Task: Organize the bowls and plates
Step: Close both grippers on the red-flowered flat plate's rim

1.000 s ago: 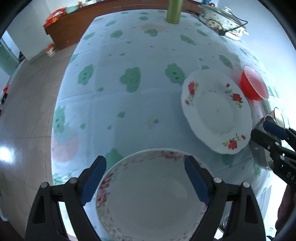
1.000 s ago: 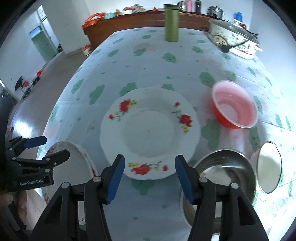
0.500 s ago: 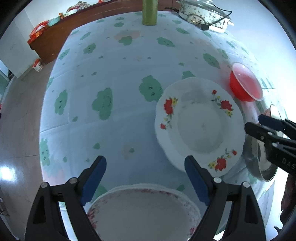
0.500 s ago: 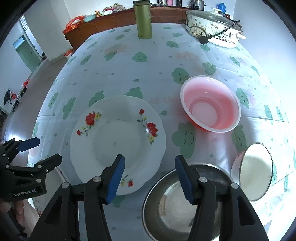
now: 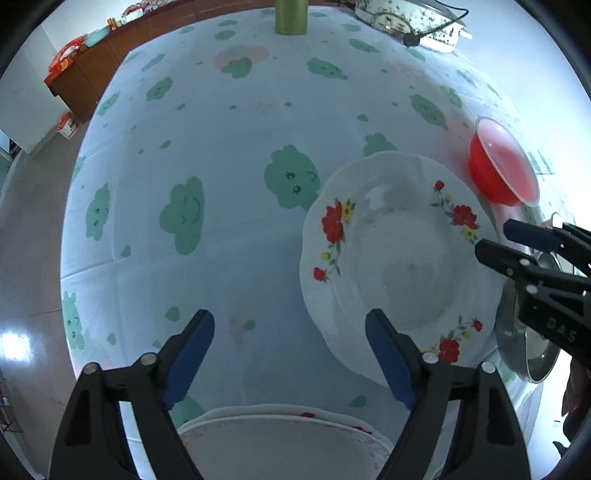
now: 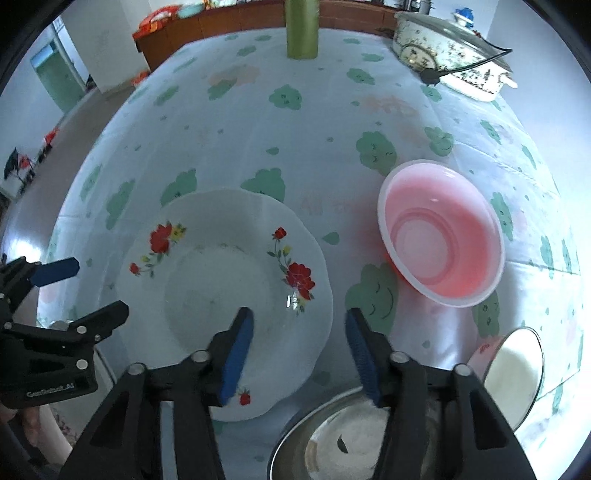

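Since half a second ago the right gripper (image 6: 299, 332) has slid left and forward, so its left finger now hangs over the near right rim of the flowered plate (image 6: 225, 295), and the plate sits closer in the left wrist view. The left gripper (image 5: 286, 354) has drawn back a little further from the floral-rimmed bowl (image 5: 284, 443), which lies at the near edge of the table below its fingers.

Both grippers are spread wide and hold nothing. The flowered plate lies flat on the cloud-print tablecloth (image 6: 258, 129), just right of the left gripper's right finger. The red plastic bowl (image 6: 441, 232) stands on the cloth to the far right of the plate, apart from it. The steel bowl (image 6: 332, 439) sits near, under the right gripper's right finger, with the small white enamel bowl (image 6: 513, 373) just to its right.

The flowered plate is white with a scalloped rim and red and yellow flower sprays. The red bowl is translucent with a pale rim.

The floral-rimmed bowl is cut off by the bottom edge and partly hidden by the gripper's arms. The steel bowl is likewise cropped, and a dark fleck lies inside it. At the table's far end a green bottle (image 6: 302, 29) is cut off at the top, and an electric cooker (image 6: 450, 51) stands to its right.
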{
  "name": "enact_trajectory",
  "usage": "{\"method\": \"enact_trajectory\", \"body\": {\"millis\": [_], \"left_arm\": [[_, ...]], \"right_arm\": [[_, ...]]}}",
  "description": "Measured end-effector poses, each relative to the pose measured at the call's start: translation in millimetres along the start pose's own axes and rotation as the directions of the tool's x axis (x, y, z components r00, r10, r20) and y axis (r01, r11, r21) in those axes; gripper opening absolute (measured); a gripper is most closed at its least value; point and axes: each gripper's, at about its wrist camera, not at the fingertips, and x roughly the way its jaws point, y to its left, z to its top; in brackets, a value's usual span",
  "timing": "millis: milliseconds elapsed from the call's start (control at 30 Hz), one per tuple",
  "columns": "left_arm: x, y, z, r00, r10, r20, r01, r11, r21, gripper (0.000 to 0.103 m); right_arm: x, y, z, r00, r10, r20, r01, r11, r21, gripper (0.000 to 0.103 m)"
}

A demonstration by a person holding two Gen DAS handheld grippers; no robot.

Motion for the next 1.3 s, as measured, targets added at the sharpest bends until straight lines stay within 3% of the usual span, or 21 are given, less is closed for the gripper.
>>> {"method": "enact_trajectory", "body": {"millis": [200, 333, 433, 500, 633, 733, 833, 967, 1300], "left_arm": [[8.6, -5.6, -0.5, 0.999, -0.022, -0.03, 0.022, 1.0, 0.009, 0.066], [17.2, -14.6, -0.9, 0.997, -0.047, -0.061, 0.05, 0.998, 0.038, 0.049], [18.7, -18.0, 0.1, 0.996, -0.055, -0.072, 0.058, 0.998, 0.035, 0.036], [19.2, -17.5, 0.1, 0.997, -0.025, -0.075, 0.027, 0.999, 0.03, 0.036], [20.0, -5.8, 1.7, 0.997, -0.03, -0.073, 0.03, 1.0, -0.007, 0.036], [20.7, 7.1, 4.0, 0.998, 0.005, -0.062, -0.007, 0.999, -0.036, 0.036], [21.3, 13.8, 4.8, 0.998, -0.005, -0.066, 0.001, 0.998, -0.058, 0.035], [21.9, 11.2, 2.5, 0.998, 0.01, -0.064, -0.013, 0.999, -0.043, 0.043], [22.5, 2.7, -5.6, 0.999, -0.004, -0.048, 0.003, 1.0, -0.025, 0.039]], "right_arm": [[18.4, 1.4, 1.8, 0.998, -0.029, -0.063, 0.026, 0.999, -0.043, 0.04], [23.0, 2.1, 1.8, 0.995, -0.056, -0.079, 0.05, 0.996, -0.071, 0.032], [22.9, 2.8, 2.8, 0.996, -0.033, -0.084, 0.028, 0.997, -0.068, 0.029], [23.4, 9.5, 4.3, 0.996, -0.038, -0.086, 0.031, 0.996, -0.088, 0.029], [25.6, 14.5, 8.3, 0.997, -0.018, -0.074, 0.012, 0.997, -0.073, 0.029], [25.8, 20.5, 12.7, 0.998, 0.022, -0.062, -0.026, 0.998, -0.063, 0.029], [27.1, 27.8, 16.8, 0.997, 0.057, -0.057, -0.06, 0.997, -0.052, 0.029], [30.6, 26.6, 16.6, 0.995, 0.076, -0.069, -0.078, 0.996, -0.034, 0.029], [33.4, 23.3, 15.6, 0.987, 0.144, -0.073, -0.141, 0.989, 0.045, 0.027]]}}
